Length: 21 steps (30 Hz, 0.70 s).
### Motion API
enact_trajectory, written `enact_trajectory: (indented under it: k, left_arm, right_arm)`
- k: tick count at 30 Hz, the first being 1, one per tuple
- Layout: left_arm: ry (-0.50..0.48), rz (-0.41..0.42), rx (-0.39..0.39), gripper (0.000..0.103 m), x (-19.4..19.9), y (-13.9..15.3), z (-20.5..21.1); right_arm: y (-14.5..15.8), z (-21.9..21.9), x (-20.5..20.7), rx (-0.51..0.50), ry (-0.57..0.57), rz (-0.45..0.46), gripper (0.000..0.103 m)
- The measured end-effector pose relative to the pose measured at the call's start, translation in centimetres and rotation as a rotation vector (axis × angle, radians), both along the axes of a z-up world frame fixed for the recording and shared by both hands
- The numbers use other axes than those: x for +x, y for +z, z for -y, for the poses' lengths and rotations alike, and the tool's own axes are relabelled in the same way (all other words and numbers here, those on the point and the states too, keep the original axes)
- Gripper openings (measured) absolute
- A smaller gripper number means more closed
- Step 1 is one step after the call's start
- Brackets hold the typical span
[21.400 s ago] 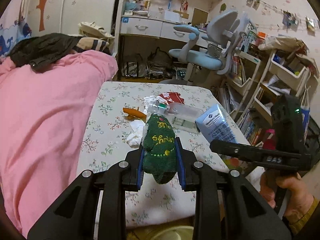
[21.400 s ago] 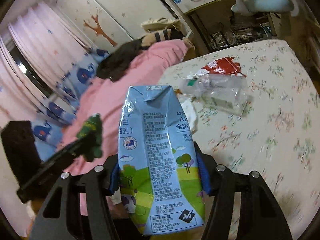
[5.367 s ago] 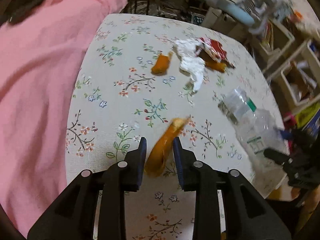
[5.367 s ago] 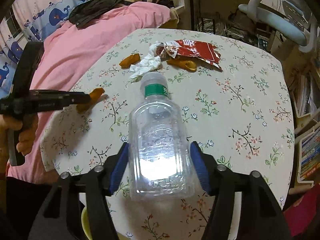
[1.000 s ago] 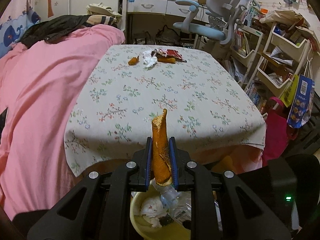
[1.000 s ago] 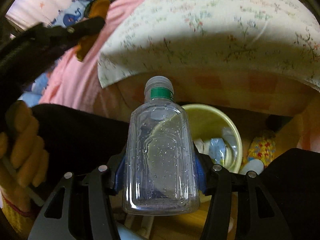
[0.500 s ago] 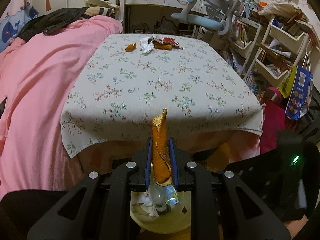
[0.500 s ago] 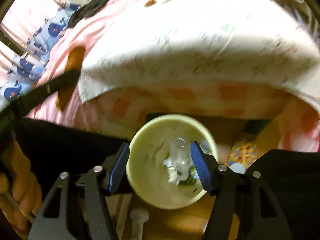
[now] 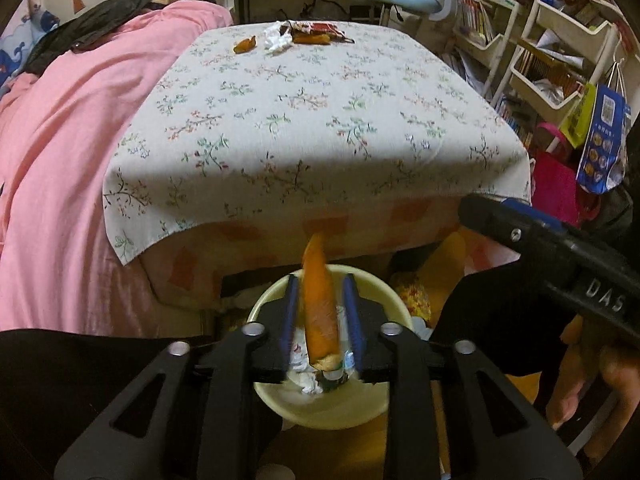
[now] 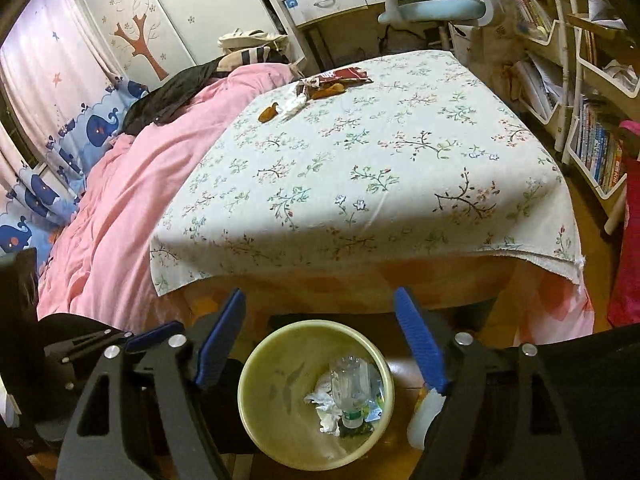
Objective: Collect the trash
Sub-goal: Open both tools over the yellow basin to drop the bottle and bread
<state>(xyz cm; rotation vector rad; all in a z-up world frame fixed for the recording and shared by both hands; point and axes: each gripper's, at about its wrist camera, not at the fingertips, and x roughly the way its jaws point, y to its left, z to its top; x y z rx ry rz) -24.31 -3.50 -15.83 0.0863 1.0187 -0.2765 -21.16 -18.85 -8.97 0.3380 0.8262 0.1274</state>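
A yellow bin (image 9: 384, 292) stands on the floor under the table's front edge. My left gripper (image 9: 320, 280) hangs just over it and its jaws are opening. An orange peel (image 9: 318, 312) sits blurred between the blue pads, with a gap on both sides. My right gripper (image 10: 320, 296) is above the bin (image 10: 256, 380); its jaws are opening wide with nothing between them. A clear bottle (image 10: 350, 388) lies neck-down in the bin among crumpled tissue. On the table's far end lie a peel (image 10: 269, 112), a white tissue (image 10: 294, 102) and a red wrapper (image 10: 340, 76).
A floral cloth covers the table (image 10: 400, 184). A pink blanket (image 10: 120, 200) lies along its left side. Shelves with books (image 10: 592, 148) and a pink bag (image 9: 556, 184) stand to the right. A white bottle (image 10: 424, 420) lies on the floor beside the bin.
The right gripper let the bottle drop into the bin, spread its jaws and tilted up toward the table. The left gripper sank over the bin and its pads parted from the peel.
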Motion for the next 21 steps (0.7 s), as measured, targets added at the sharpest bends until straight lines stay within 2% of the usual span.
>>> enact_trajectory:
  k: [3,10,21]
  left_arm:
    - [0.005,0.014,0.021,0.04,-0.3,0.1,0.2]
    - [0.013,0.041,0.047,0.047,-0.5,0.4,0.3]
    - [0.086,0.135,0.051,0.074,-0.4,1.6,-0.6]
  right_arm:
    - [0.3,0.1,0.0,0.007,-0.007,0.011,0.076]
    - [0.7,0.2,-0.4,0.006,-0.01,0.024,0.076]
    - [0.9,0.1,-0.5,-0.012,-0.015,0.045,0.078]
